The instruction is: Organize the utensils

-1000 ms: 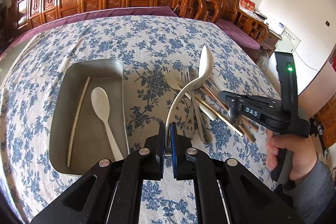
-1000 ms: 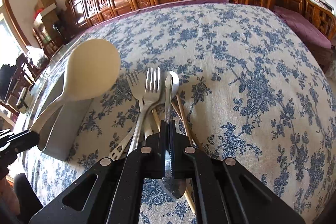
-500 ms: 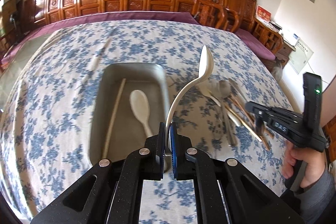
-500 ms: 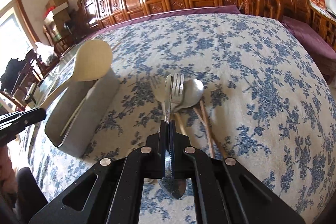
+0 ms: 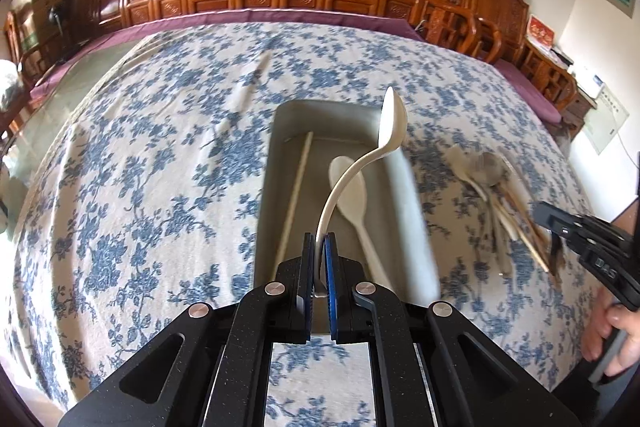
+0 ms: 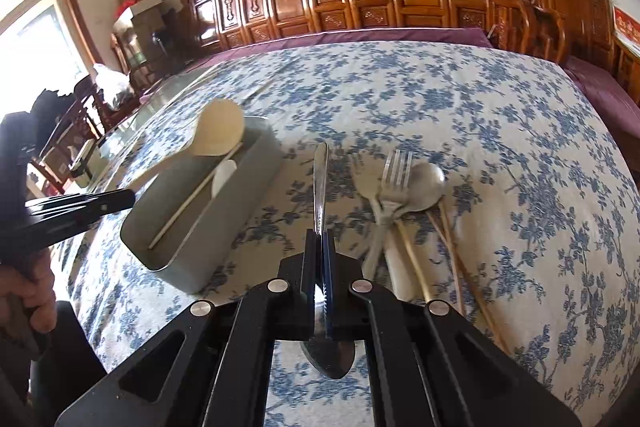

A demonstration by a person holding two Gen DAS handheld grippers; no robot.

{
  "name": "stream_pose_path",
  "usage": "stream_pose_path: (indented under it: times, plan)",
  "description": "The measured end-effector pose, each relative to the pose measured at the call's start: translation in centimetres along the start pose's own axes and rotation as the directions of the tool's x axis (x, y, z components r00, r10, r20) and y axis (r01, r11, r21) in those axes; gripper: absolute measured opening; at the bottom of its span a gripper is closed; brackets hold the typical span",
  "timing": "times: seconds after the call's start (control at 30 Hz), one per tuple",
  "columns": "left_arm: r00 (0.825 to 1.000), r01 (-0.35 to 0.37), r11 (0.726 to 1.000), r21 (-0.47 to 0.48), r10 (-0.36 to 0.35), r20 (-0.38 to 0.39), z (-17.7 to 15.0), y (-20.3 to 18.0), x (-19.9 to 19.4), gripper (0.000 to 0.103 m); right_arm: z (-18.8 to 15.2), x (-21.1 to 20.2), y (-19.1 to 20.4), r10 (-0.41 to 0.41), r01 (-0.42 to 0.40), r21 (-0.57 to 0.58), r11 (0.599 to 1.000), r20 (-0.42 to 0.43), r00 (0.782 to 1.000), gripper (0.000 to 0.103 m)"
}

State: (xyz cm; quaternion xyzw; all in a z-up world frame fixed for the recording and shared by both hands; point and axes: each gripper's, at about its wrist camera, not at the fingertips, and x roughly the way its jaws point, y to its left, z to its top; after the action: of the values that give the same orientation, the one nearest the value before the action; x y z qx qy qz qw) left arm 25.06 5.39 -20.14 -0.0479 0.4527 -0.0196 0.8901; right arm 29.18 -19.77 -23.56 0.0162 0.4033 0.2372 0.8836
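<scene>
Left gripper (image 5: pixel 319 247) pinches a cream spoon (image 5: pixel 362 163) — only the right gripper's (image 6: pixel 320 247) view shows its clamped metal spoon (image 6: pixel 320 179).

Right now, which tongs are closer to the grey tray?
Left. The left tongs hold a white spoon right over the tray. The right tongs, shut on a metal spoon, are beside it, nearer the utensil pile.
</scene>
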Motion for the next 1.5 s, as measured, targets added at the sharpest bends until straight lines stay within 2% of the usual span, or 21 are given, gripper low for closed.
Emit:
stream_pose_path:
  times: [0.13,0.43,0.83,1.0,1.2,1.5]
  plan:
    - [1.000,-0.022,1.000,-0.009,0.022,-0.010,-0.1,0.8,0.8,0.004,0.2,0.0,1.3,0.002,-0.002,-0.023,1.000,-0.008,1.000,0.004]
    - [1.000,-0.003,1.000,0.024,0.003,-0.011,0.6,0.6,1.4,0.005,1.7,0.6,5.0,0.012,-0.014,-0.091,0.996,-0.018,1.000,0.004]
    - [0.998,0.026,0.998,0.060,-0.029,0.053,0.6,1.0,-0.5,0.005,4.1,2.5,9.1,0.036,-0.040,-0.127,0.991,-0.032,0.999,0.004]
    - [0.997,0.009,0.997,0.077,-0.014,0.071,0.4,1.6,-0.8,0.006,4.7,3.9,10.4,0.053,-0.058,-0.127,0.990,-0.041,0.998,0.004]
    - [0.998,0.013,0.998,0.062,-0.017,0.068,0.3,3.1,-0.9,0.006,5.2,6.3,11.7,0.076,-0.083,-0.117,0.990,-0.061,0.995,0.004]
    - [0.997,-0.025,0.999,0.021,0.023,0.074,0.6,5.7,-1.2,0.006,5.1,10.6,13.1,0.080,-0.089,-0.083,0.993,-0.113,0.990,0.004]
